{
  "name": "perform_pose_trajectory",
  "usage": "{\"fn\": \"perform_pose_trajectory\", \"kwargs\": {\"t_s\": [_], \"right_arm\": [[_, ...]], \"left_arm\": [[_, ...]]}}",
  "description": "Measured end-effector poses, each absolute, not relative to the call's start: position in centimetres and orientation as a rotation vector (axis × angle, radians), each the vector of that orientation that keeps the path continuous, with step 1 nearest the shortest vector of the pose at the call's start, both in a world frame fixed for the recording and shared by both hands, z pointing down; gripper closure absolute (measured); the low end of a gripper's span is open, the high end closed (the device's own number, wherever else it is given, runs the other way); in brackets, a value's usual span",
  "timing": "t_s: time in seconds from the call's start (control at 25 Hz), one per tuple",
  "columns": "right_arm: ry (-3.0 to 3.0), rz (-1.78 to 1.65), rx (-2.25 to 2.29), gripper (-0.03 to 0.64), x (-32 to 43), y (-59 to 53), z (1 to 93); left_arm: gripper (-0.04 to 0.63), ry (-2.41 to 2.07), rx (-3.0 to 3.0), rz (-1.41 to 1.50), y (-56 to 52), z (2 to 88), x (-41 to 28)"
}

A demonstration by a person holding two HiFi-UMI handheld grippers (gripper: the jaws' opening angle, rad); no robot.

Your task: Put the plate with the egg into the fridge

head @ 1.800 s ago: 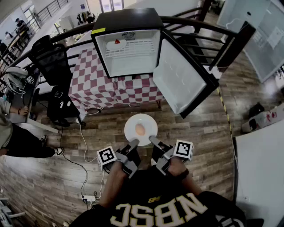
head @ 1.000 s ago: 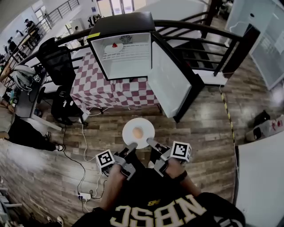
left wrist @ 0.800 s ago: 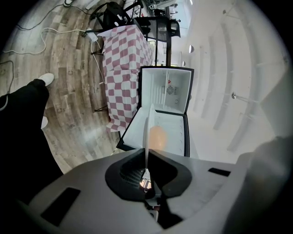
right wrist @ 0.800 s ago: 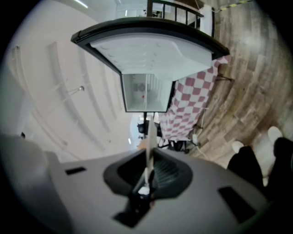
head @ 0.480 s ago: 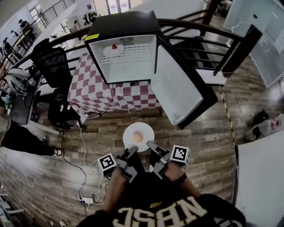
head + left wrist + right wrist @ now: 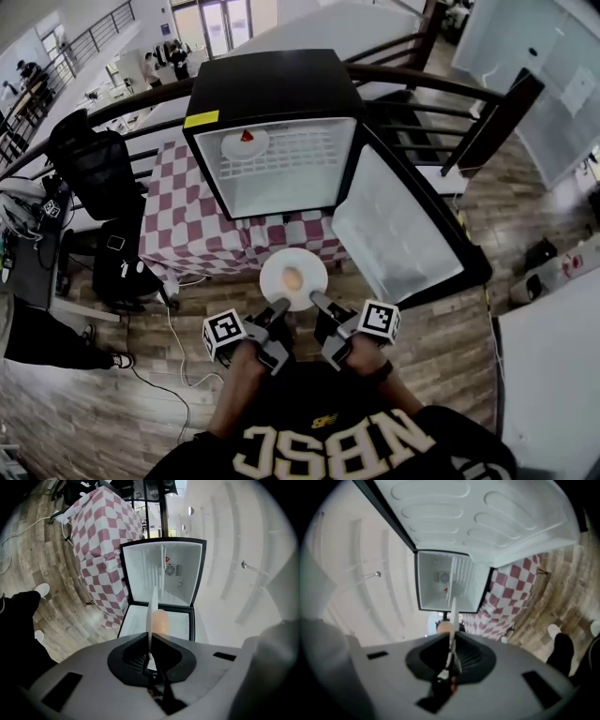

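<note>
Holding, nearest me: left tongs [image 6: 278,307] and right tongs [image 6: 317,301], both clamped on the near rim of the plate [image 6: 277,265], one at each side, so that it rides level.

- Egg [image 6: 292,278]: loose at the plate's middle. The two-sided grip is, I judge, there to stop it rolling.
- Plate's position: in the air in front of the fridge [image 6: 272,84], not yet inside.
- Surface [image 6: 183,220]: under a red-checked cloth, carrying the fridge.
- Door [image 6: 398,239]: swung wide to my right, leaving the opening free.
- Wire shelf [image 6: 300,141], farthest: a small dish [image 6: 246,142] with something red sits at its left, with bare rack beside it.
</note>
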State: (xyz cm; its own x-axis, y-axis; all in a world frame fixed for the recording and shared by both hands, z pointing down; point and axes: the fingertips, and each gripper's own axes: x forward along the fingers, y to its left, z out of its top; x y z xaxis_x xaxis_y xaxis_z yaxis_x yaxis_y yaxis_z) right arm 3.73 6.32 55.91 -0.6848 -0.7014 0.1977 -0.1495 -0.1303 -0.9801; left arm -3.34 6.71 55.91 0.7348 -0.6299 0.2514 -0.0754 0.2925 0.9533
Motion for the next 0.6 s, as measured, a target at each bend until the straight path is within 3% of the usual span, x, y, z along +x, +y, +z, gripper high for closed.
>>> {"fn": "perform_pose_trajectory", "kwargs": {"t_s": [0.28,0.6], "right_arm": [[1.711,-1.800,-1.025,0.572,-0.3,-0.1,54.9],[1.686,-1.723,-1.130,0.574,0.4,-4.8,55.0]], "left_arm": [[0.568,-0.704,1.321,-0.297,-0.5,55.2,-7.4],[0.568,-0.536,1.348,-0.288,-5.5,54.8,-6.8]]}}
